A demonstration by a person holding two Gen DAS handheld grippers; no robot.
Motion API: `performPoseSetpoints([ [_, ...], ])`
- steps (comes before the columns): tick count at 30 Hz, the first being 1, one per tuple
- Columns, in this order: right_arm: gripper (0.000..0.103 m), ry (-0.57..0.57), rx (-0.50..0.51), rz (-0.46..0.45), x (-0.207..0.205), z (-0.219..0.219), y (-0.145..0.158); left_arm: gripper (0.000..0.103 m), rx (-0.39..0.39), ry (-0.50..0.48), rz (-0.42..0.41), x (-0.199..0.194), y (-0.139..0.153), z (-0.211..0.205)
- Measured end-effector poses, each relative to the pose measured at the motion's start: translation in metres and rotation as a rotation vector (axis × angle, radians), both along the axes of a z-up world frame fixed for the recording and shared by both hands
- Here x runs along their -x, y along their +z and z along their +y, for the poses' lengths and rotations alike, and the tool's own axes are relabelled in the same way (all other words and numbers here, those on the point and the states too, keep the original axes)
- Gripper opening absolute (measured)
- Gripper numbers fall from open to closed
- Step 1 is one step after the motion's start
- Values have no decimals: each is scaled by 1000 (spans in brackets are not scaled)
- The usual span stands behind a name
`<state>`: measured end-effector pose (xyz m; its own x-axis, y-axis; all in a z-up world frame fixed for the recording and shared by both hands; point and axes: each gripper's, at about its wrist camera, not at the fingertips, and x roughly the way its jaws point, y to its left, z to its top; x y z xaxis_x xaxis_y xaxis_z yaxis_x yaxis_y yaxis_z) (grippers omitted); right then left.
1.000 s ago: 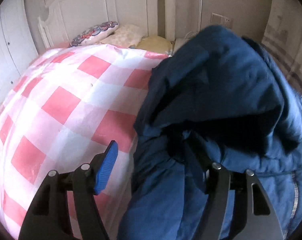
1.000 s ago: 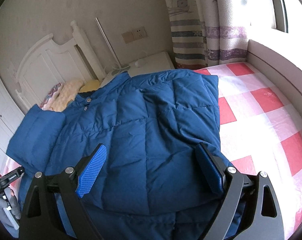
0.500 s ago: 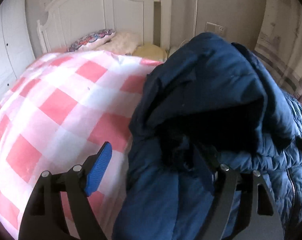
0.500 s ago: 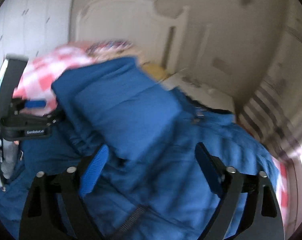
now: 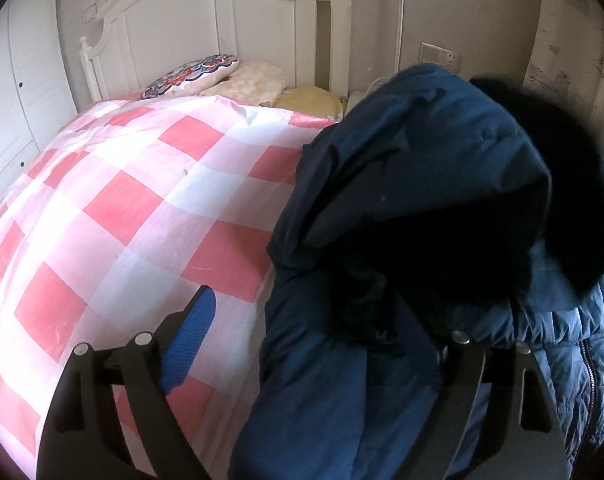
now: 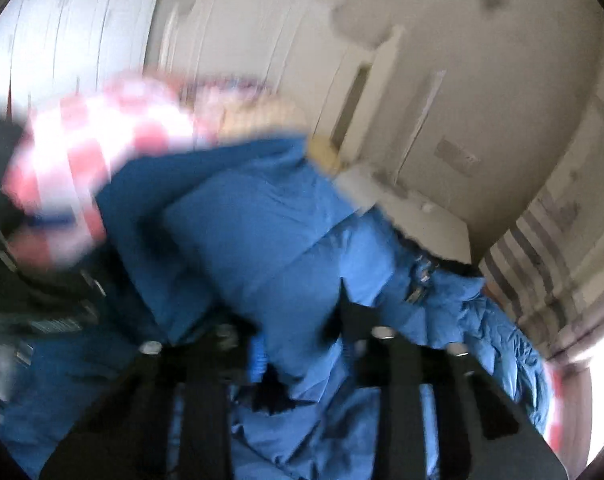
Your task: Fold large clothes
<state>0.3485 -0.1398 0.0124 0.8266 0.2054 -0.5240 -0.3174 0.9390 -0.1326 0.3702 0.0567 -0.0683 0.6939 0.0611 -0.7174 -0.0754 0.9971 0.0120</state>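
A large dark blue puffer jacket point(image 5: 413, 208) lies bunched on a bed, filling the right half of the left wrist view. My left gripper point(image 5: 321, 344) is open; its blue left fingertip point(image 5: 190, 340) is over the bedcover and its right finger is hidden in the jacket folds. In the blurred right wrist view the jacket point(image 6: 270, 240) fills the middle. My right gripper point(image 6: 302, 348) has its jaws narrowed around a fold of the jacket. The left gripper also shows at the left edge of that view point(image 6: 34, 280).
The bed has a pink and white checked cover point(image 5: 122, 216). Pillows point(image 5: 222, 80) lie against a white headboard point(image 5: 230, 28). A white wardrobe point(image 5: 14, 92) stands at left. A striped curtain point(image 6: 541, 248) hangs at right.
My right gripper swung left from over the flat jacket toward the sleeve side and closed on a fold. My left gripper drew back slightly; it stayed open.
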Motion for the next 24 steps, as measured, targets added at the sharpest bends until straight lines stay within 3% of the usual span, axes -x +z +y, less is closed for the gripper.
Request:
performPoseSetpoints([
  [2,23,-88,-228,-41,11,-65,26,89,2,0,1,-1,-1,2],
  [4,22,-171,-403,-45,20,-122,33,89,2,0,1,-2,-1,2],
  [6,22,-235,-557,24,21,-178,18,89,3,-1,2,-2,-1,2],
  [7,22,-271,-588,71,20,-198,4,89,4,-1,2,-2,-1,2],
  [12,23,-323,-657,278,13,-228,-73,91,2,-2,2,-2,-1,2],
  [14,24,-332,-681,277,15,-229,-72,91,3,-2,4,-2,-1,3],
  [17,35,-370,-710,313,23,-233,-68,92,4,1,6,-3,-1,4],
  [19,39,-445,-734,260,44,-238,-65,92,4,0,4,-2,0,3],
  [21,42,-548,-672,118,68,-244,-48,92,5,1,7,-3,-1,3],
  [24,45,-491,-566,42,71,-231,-21,92,5,1,6,-3,-1,3],
])
